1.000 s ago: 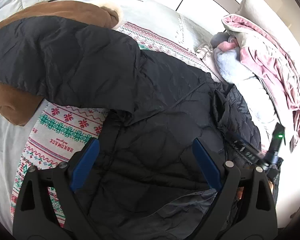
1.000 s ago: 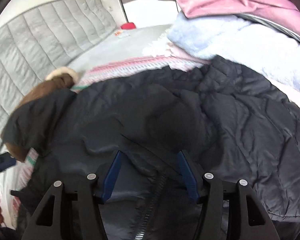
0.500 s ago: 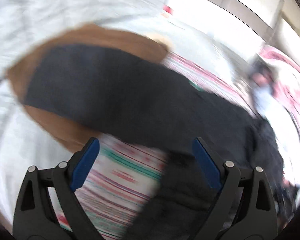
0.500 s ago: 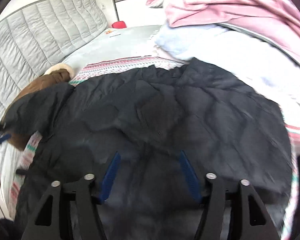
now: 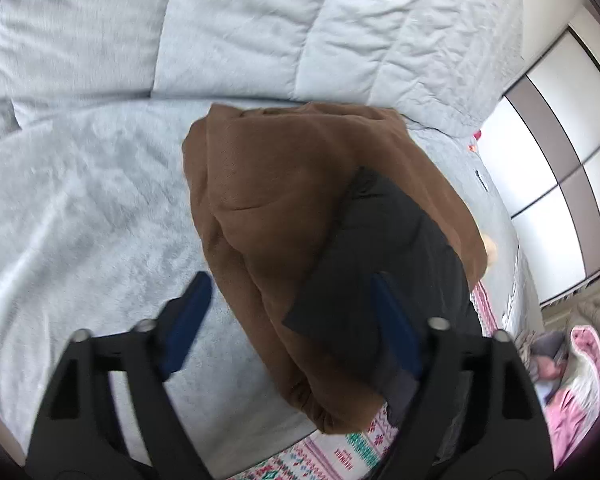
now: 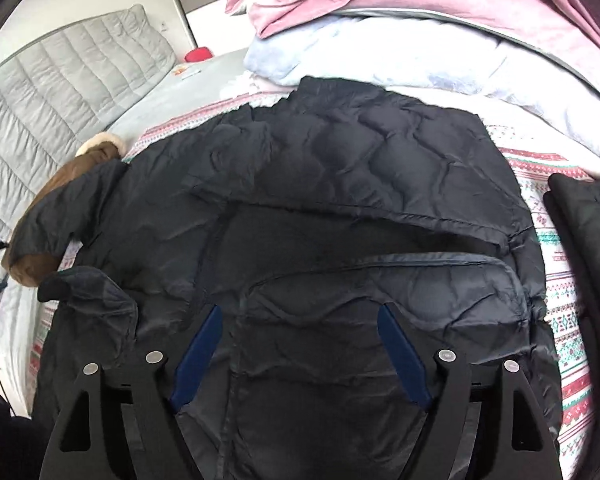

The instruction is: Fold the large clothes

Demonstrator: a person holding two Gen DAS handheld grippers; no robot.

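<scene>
Both grippers point(image 5: 290, 312) point(image 6: 300, 334) agape, empty, above jacket point(image 6: 340, 200).

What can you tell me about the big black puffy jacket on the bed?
The black quilted puffer jacket looks shiny and thin, stitched in wavy puffed panels. It lies spread flat on a patterned knit blanket, partly folded, with one flap laid across its middle. One sleeve drapes over a brown fleecy coat. Neither open gripper grips it.

A grey quilted headboard point(image 6: 56, 80) is standing at ten o'clock behind the bed point(image 5: 72, 216); panelled wardrobe doors point(image 5: 560, 152) are showing at three o'clock; soft daylight is falling across the pale bedcover.
</scene>
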